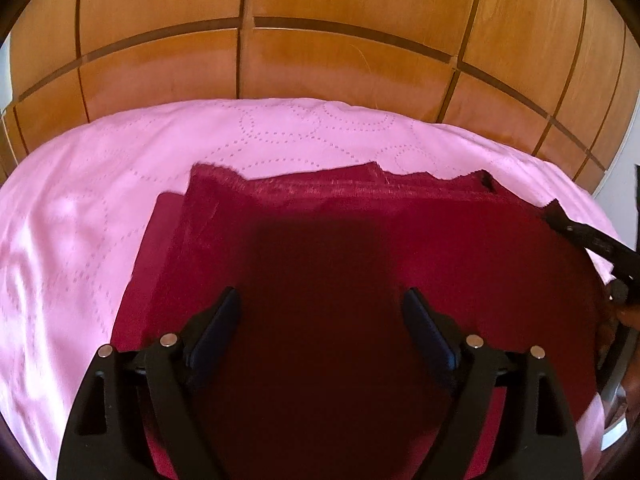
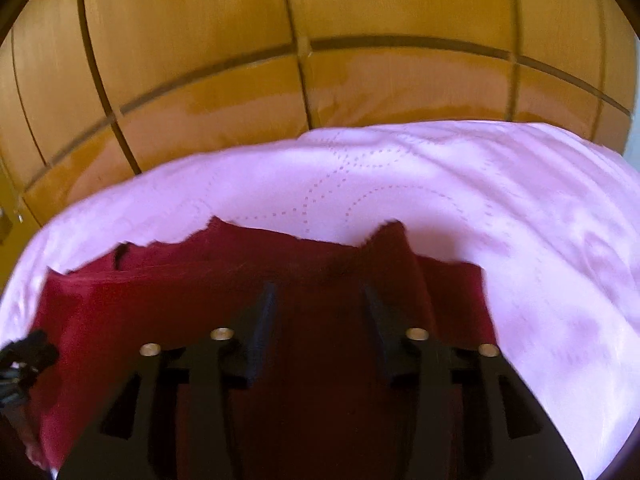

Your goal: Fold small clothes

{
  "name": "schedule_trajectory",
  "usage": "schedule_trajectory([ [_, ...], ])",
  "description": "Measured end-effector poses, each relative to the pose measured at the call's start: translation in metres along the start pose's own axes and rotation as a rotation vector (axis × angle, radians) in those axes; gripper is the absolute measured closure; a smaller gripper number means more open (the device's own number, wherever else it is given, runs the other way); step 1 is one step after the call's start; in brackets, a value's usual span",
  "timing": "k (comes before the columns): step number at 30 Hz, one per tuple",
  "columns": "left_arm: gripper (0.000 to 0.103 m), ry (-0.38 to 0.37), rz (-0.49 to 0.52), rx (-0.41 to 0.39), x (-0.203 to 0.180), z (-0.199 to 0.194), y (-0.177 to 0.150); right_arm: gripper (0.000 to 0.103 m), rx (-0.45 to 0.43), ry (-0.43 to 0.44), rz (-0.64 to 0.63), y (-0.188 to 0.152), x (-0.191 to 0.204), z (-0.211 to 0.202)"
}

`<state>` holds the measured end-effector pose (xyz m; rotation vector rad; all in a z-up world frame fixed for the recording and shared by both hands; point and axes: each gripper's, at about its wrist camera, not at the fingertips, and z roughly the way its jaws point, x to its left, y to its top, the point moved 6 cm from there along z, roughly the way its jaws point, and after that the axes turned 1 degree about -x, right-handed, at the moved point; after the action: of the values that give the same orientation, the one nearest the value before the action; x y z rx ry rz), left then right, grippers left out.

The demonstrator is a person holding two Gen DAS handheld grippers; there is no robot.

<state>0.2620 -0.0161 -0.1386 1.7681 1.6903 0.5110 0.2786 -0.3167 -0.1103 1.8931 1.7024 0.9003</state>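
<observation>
- A dark red cloth (image 1: 320,248) lies spread across a pink bedspread (image 1: 80,200), which is satiny and faintly creased, stitched with dotted lines that curl into overlapping rings.
- The cloth is a matte woven fabric, folded into more than one layer: in the left wrist view a lower layer (image 1: 152,240) shows as a paler strip along its left side, and a raised band runs across its far part.
- Its far edge is ragged and uneven, with pointed corners sticking up toward the far edge of the bedspread; in the right wrist view the same edge (image 2: 224,228) rises in two peaks with a dip between them.
- The left gripper (image 1: 322,304) hovers over the middle of the cloth with its black fingers spread wide and nothing between them; its shadow falls dark on the fabric below.
- The right gripper (image 2: 320,296) sits low over the near part of the cloth, jaws parted with only fabric showing in the gap; I cannot tell whether the tips touch it.
- In the left wrist view the right gripper reaches in at the cloth's right edge.
- Behind the bed stands a wooden wall (image 1: 320,40) of smooth orange-brown panels divided by dark grooves.
</observation>
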Motion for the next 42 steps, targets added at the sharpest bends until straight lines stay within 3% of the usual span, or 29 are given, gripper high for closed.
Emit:
schedule_trajectory([
  [8,0.02,-0.025,0.037,-0.035,-0.002,-0.034,-0.034,0.058,0.024,0.095,0.035,-0.059,-0.002,-0.065],
  [13,0.019,0.011,0.11,-0.046,-0.005,-0.034,-0.051,0.061,0.05,0.086,0.048,-0.09,-0.008,-0.078],
  [15,0.019,0.025,0.141,-0.056,-0.008,-0.034,-0.055,0.077,0.057,0.057,0.045,-0.101,-0.018,-0.075],
  [17,0.019,0.022,0.156,-0.065,-0.008,-0.035,-0.057,0.088,0.044,0.043,0.053,-0.104,-0.026,-0.076],
  [18,0.019,0.013,0.149,-0.066,-0.006,-0.035,-0.058,0.088,0.037,0.043,0.056,-0.105,-0.03,-0.076],
  [22,0.019,0.003,0.133,-0.057,-0.005,-0.04,-0.058,0.085,0.026,0.085,0.113,-0.105,-0.031,-0.081],
  [24,0.017,-0.015,0.11,-0.049,-0.005,-0.046,-0.059,0.066,0.011,0.132,0.17,-0.105,-0.033,-0.09],
  [26,0.016,-0.051,0.07,-0.048,-0.005,-0.055,-0.061,0.058,-0.001,0.163,0.198,-0.105,-0.033,-0.099],
  [32,0.007,-0.131,-0.01,-0.087,-0.007,-0.081,-0.064,0.058,0.008,0.16,0.196,-0.111,-0.033,-0.117],
  [39,0.005,-0.171,0.064,-0.13,-0.026,-0.097,-0.065,0.058,0.019,0.18,0.292,-0.118,-0.049,-0.131],
  [42,0.011,-0.188,0.09,-0.154,-0.033,-0.102,-0.066,0.058,0.045,0.187,0.341,-0.125,-0.056,-0.134],
])
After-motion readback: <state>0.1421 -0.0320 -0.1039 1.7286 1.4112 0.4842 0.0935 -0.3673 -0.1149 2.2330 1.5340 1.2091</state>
